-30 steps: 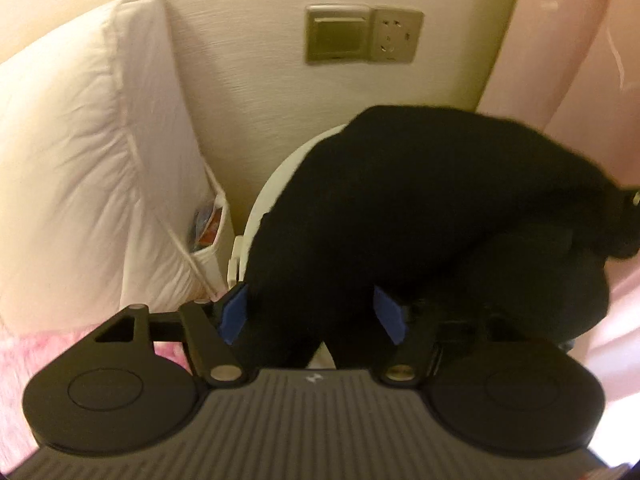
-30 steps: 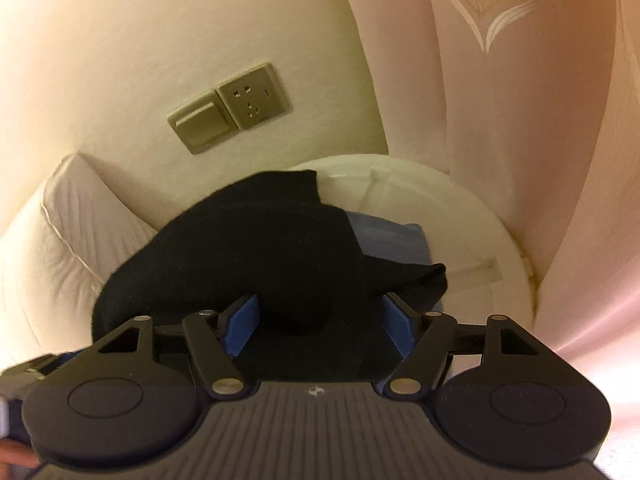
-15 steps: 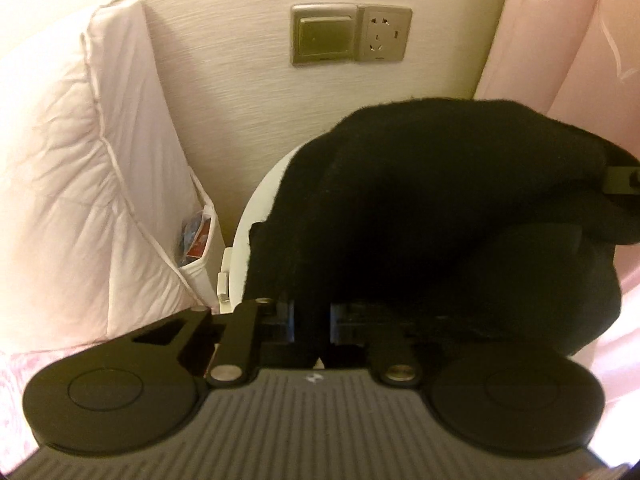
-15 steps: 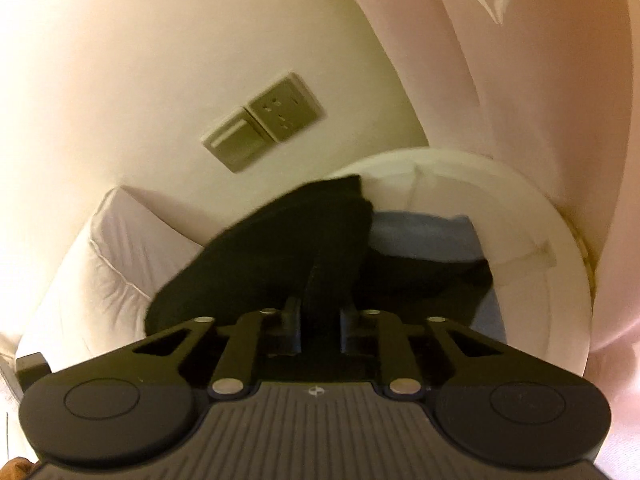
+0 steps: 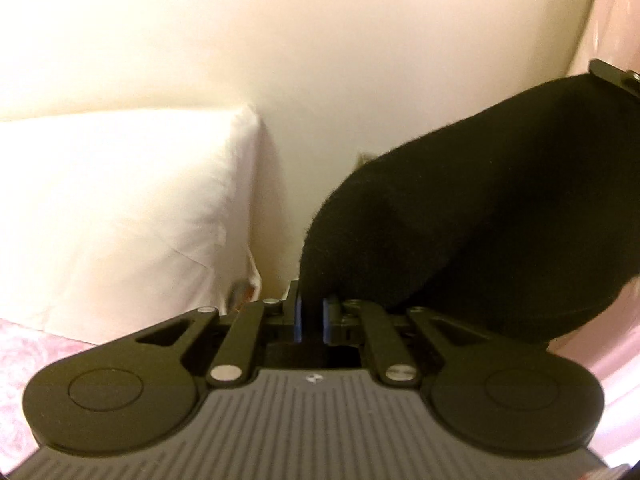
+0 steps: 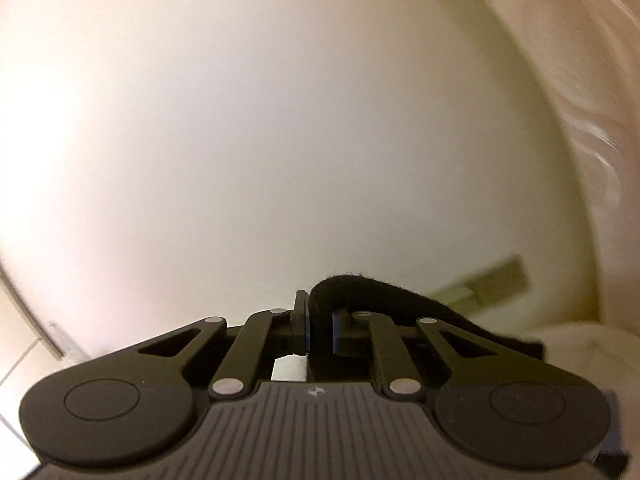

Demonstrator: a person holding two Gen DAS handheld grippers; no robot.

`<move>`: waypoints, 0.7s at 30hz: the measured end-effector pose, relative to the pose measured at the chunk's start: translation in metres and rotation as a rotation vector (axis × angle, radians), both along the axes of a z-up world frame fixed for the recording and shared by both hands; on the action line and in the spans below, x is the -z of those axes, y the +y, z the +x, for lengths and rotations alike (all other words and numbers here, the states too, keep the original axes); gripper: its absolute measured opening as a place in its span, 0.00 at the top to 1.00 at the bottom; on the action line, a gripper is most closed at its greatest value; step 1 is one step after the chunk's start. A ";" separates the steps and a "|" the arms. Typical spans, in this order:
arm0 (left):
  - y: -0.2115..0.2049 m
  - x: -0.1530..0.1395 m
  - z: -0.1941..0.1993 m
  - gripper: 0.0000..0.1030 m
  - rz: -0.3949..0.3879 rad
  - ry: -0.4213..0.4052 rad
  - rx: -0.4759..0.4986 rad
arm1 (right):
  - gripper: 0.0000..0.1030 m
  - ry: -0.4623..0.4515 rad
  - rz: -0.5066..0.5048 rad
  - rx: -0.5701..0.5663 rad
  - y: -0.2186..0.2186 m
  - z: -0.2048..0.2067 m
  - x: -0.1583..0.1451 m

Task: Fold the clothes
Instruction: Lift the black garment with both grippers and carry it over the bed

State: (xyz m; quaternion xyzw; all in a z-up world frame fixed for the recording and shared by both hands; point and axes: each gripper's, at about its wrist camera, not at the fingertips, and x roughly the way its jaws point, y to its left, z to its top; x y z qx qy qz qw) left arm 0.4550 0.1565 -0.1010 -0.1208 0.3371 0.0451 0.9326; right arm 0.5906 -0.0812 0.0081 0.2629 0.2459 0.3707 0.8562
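Observation:
A black garment (image 5: 480,216) hangs in the air between my two grippers. My left gripper (image 5: 311,314) is shut on its lower left edge, and the cloth rises to the right toward the other gripper's tip (image 5: 616,78) at the frame edge. In the right wrist view, my right gripper (image 6: 320,326) is shut on a fold of the same black garment (image 6: 384,292), which trails off to the right. Both cameras are tilted up at the cream wall.
A white pillow (image 5: 120,216) leans against the wall on the left, over a pink bedspread (image 5: 24,352). Pink curtain (image 6: 580,80) hangs on the right. A blurred wall switch plate (image 6: 488,280) shows low right. The round white table is out of view.
Both grippers closed on the black garment, then lifted it up off the round white table. The views have swung upward toward the wall.

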 end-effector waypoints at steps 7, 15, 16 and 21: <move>0.031 -0.056 -0.096 0.94 -0.022 -0.135 -0.144 | 0.89 -0.167 0.135 -0.219 0.048 -0.045 -0.073; 0.058 -0.100 -0.275 0.94 -0.022 -0.257 -0.393 | 0.89 -0.233 0.239 -0.511 0.117 -0.144 -0.130; 0.059 -0.105 -0.303 0.94 -0.012 -0.267 -0.434 | 0.89 -0.238 0.250 -0.560 0.129 -0.161 -0.136; 0.062 -0.124 -0.457 0.94 0.044 -0.282 -0.674 | 0.89 -0.218 0.277 -0.778 0.193 -0.255 -0.156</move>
